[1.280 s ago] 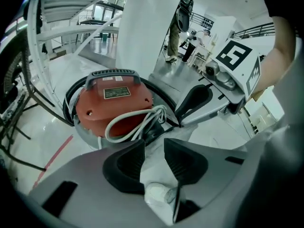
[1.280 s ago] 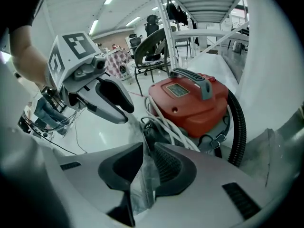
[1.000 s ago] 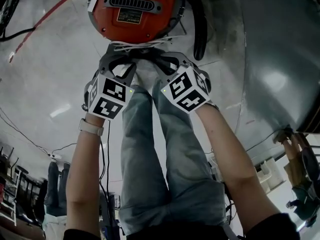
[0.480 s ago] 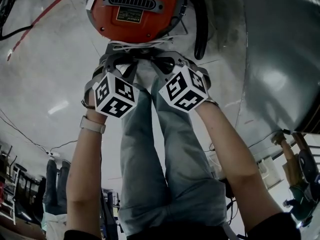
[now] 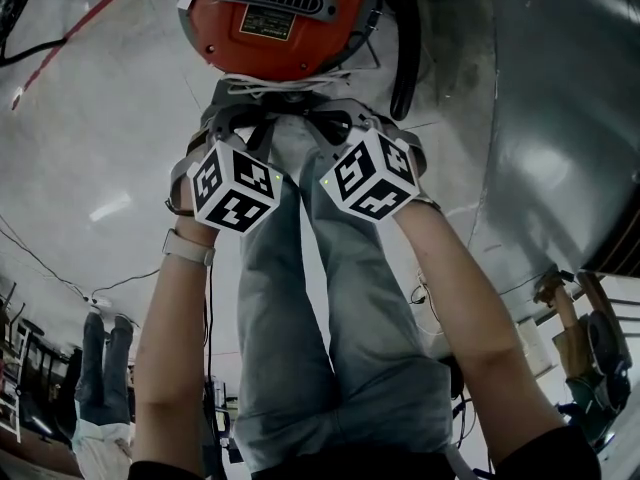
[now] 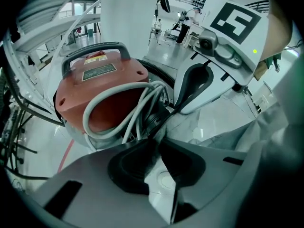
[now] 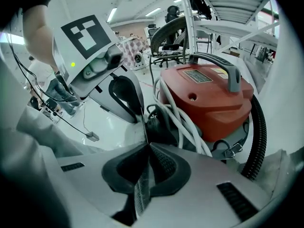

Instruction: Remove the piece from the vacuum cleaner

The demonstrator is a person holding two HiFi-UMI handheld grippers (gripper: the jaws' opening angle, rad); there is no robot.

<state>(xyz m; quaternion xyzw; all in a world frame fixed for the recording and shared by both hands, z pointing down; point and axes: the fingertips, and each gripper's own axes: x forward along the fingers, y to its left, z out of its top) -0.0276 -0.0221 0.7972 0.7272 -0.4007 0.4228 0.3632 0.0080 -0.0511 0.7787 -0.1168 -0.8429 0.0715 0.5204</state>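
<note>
The red vacuum cleaner (image 5: 270, 18) stands on the floor ahead of me, with a white cord (image 6: 118, 113) looped round its body and a black hose (image 5: 405, 48) on its right side. Both grippers are side by side at its near lower edge. My left gripper (image 5: 248, 116) has its jaws closing; I see only floor in the narrow gap between its pads (image 6: 135, 163), and a black part of the vacuum (image 6: 153, 122) lies just past the tips. My right gripper (image 5: 325, 118) has its pads (image 7: 161, 163) pressed together, and nothing visible is held.
My jeans-clad legs (image 5: 330, 298) run under both arms. A red line (image 5: 90, 28) crosses the floor at the left. A metal rack (image 7: 228, 27) and an office chair (image 7: 171, 42) stand behind the vacuum. Thin cables (image 7: 71, 122) trail on the floor, and other people (image 5: 100, 388) are nearby.
The left gripper's marker cube has shifted slightly right and turned. The vacuum sits a little higher in the head view. Both grippers stay at its near edge.
</note>
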